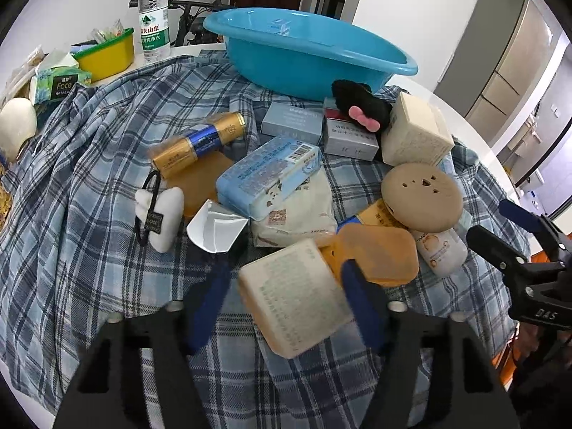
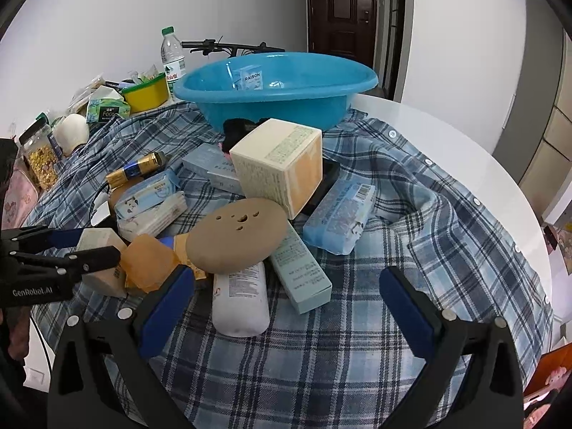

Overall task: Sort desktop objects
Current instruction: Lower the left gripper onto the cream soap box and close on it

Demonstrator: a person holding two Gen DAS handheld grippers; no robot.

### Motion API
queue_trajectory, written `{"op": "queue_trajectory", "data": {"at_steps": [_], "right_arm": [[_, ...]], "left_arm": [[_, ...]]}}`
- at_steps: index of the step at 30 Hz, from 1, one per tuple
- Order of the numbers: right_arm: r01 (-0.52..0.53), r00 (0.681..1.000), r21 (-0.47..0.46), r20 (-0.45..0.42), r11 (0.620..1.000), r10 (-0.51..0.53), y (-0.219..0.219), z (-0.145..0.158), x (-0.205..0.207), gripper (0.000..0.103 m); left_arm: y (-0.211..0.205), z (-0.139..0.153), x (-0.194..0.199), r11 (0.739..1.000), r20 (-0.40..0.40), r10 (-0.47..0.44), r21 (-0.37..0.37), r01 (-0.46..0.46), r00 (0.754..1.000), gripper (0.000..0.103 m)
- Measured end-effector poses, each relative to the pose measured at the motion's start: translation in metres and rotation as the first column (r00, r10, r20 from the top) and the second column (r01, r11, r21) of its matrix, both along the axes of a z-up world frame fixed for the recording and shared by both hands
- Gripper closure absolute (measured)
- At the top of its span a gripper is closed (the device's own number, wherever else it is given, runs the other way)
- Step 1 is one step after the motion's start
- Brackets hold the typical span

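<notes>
The left gripper (image 1: 289,296) has its fingers around the cream box (image 1: 296,296), seemingly pinching it to lift toward the blue basin (image 1: 307,50); the right gripper (image 2: 286,307) gapes empty above the white tube (image 2: 239,300).

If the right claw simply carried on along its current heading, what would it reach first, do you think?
Most likely the white tube lying on the plaid shirt, directly ahead between the open right claw fingers; depth is hard to judge.

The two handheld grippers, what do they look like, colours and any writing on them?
Both are matte black plastic frames with silver bolt heads and blue padded fingertips. The left gripper shows white lettering, GenRobot.AI, on its side in the right wrist view. The right gripper shows white letters, DAS, in the left wrist view. No cables or sleeves are clearly visible.
</notes>
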State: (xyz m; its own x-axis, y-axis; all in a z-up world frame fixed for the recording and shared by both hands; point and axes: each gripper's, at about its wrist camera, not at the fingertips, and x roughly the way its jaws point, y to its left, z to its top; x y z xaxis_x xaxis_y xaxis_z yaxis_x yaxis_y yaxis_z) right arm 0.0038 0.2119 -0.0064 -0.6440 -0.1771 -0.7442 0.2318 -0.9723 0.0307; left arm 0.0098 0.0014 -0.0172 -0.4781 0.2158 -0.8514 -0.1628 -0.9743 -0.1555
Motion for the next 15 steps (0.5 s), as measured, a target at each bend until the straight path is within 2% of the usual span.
{"op": "queue_trajectory", "data": {"at_steps": [9,12,15], "right_arm": [[0.014,1.000,-0.005,0.021,1.000,-0.014,-0.001,-0.005,-0.002,0.000],[0.015,0.999,-0.003,0.032,1.000,-0.015,-0.002,-0.008,-0.004,0.000],[0.017,0.999,-0.005,0.037,1.000,-0.016,0.000,-0.009,-0.005,0.000]], "left_arm": [[-0.006,0.001,-0.001,1.000,0.021,-0.015,0.011,0.015,1.000,0.042],[-0.002,-0.004,-0.003,1.000,0.031,-0.017,-0.004,0.017,0.999,0.035],[0.004,-0.013,-0.005,0.999,0.046,-0.025,-0.036,0.026,0.999,0.034]]}}
